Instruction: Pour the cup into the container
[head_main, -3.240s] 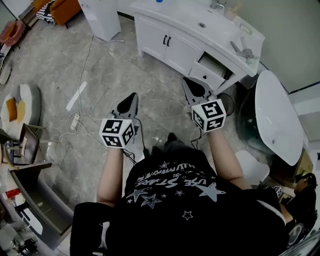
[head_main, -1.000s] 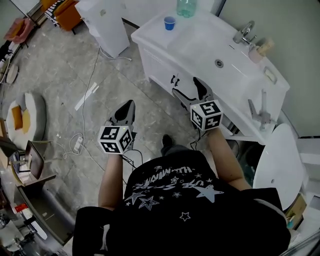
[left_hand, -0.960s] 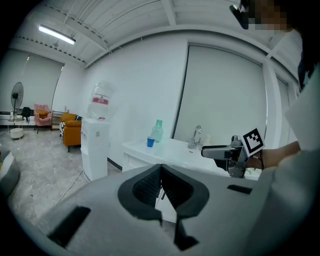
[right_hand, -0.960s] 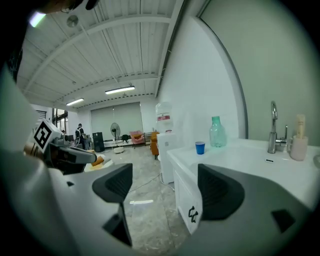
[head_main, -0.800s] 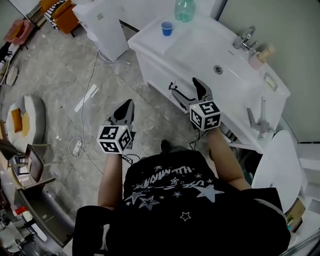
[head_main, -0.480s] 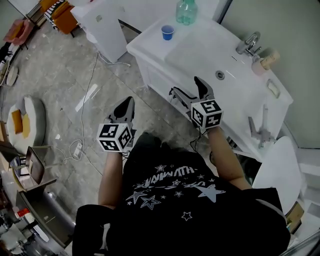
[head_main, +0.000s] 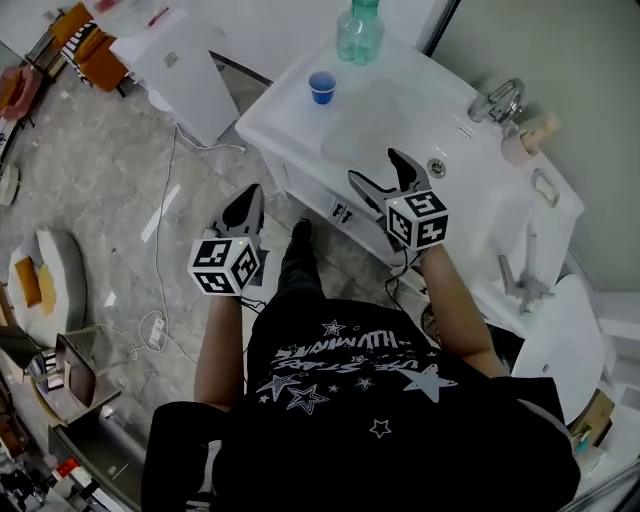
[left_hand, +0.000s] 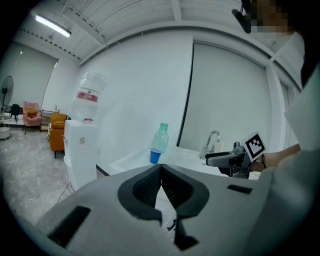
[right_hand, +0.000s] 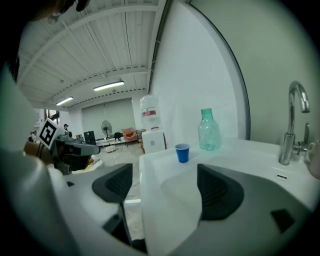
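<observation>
Cup (head_main: 321, 87), blue, count one: upright at the far left corner of the vanity top, near the bottle and not touching it.

Largest first, I count one white vanity (head_main: 285, 115) with a sink basin, one water dispenser (head_main: 170, 65), one green plastic bottle (head_main: 358, 35) and one chrome tap (head_main: 497, 100).

Grippers: two.
- Right gripper (head_main: 372, 167) hovers over the basin's near edge, jaws apart, nothing between them. The cup stands well ahead of it, framed between its jaws in the right gripper view.
- Left gripper (head_main: 250, 192) hangs over the floor beside the vanity, jaws pressed together, empty. The cup is well apart, ahead and to its right.
</observation>
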